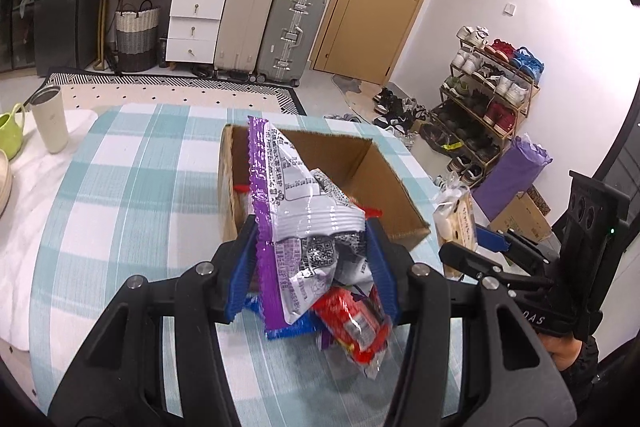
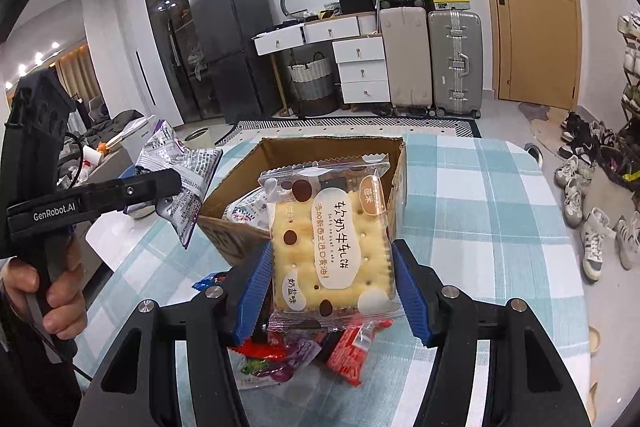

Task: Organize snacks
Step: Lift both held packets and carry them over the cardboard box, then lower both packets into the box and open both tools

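Observation:
My left gripper is shut on a purple and silver snack bag, held above the table just in front of an open cardboard box. A red snack pack and a blue pack lie on the cloth below it. My right gripper is shut on a clear pack of nougat crackers, held upright before the same cardboard box. Several small red and purple snacks lie under it. The left gripper with its snack bag shows at the left of the right wrist view.
The table wears a teal and white checked cloth. A beige tumbler and a green mug stand at its far left. Suitcases, drawers and a shoe rack line the room behind. A person's hand grips the left tool.

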